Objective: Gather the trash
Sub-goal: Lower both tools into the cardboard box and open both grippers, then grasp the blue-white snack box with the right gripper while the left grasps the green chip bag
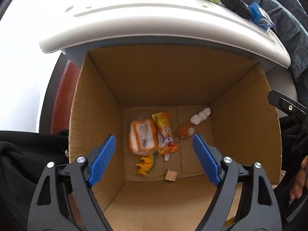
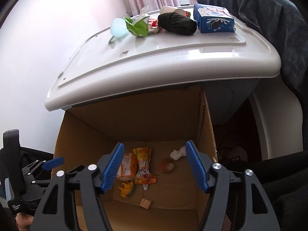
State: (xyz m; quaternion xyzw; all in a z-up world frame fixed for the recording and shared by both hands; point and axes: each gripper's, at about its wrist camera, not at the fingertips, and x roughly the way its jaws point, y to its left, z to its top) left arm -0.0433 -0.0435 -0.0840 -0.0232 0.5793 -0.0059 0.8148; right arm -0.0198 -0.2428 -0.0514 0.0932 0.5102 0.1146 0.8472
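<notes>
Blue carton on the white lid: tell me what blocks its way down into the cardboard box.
Nothing visible. The blue carton sits near the white lid's far right corner. The cardboard box below the lid's front edge is open-topped, with trash only on its floor.

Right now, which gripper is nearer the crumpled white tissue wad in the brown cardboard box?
Right. The right gripper hangs open with the tissue wad showing between its fingers, near the right one; the left gripper hangs open farther left, the wad off to its right.

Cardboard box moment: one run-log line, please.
left gripper: open, empty | right gripper: open, empty | cardboard box: holds wrappers, tissue | white lid: trash left
</notes>
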